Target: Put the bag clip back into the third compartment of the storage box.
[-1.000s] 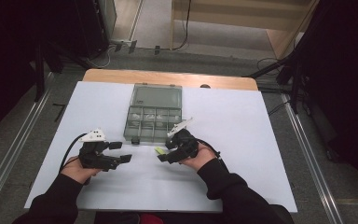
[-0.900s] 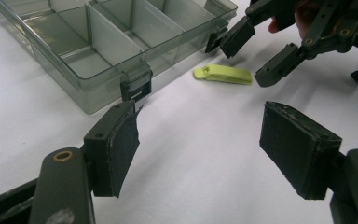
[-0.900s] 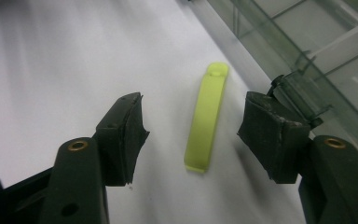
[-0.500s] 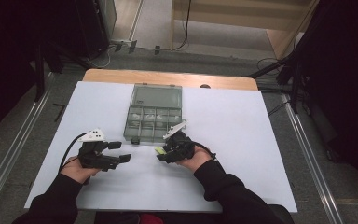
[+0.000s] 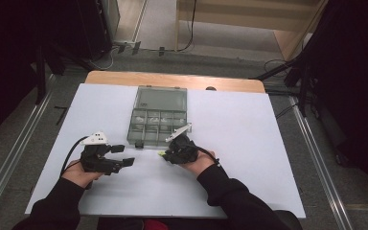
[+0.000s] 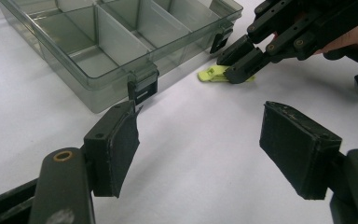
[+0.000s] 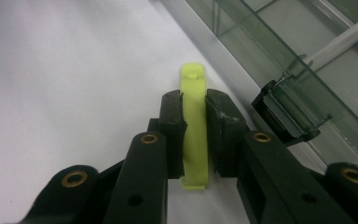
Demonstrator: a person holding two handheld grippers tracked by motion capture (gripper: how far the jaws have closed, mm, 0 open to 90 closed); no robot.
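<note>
A small yellow-green plastic strip (image 7: 193,88) lies on the white table just in front of the clear compartment box (image 5: 159,98). My right gripper (image 7: 195,121) is shut on it, one pad against each long side, and its far end sticks out past the jaws. The left gripper view shows that same strip (image 6: 213,73) under the right gripper (image 6: 242,65), low on the table. My left gripper (image 6: 200,144) stands open with nothing between its pads, to the left of the box's front corner. In the high view, the left gripper (image 5: 123,155) and right gripper (image 5: 165,154) sit side by side.
The open box has several divided compartments and black latches (image 7: 284,116) on its front wall (image 6: 98,88). Its lid lies flat toward the table's far side. A wooden strip (image 5: 172,79) edges the back of the white table (image 5: 249,143).
</note>
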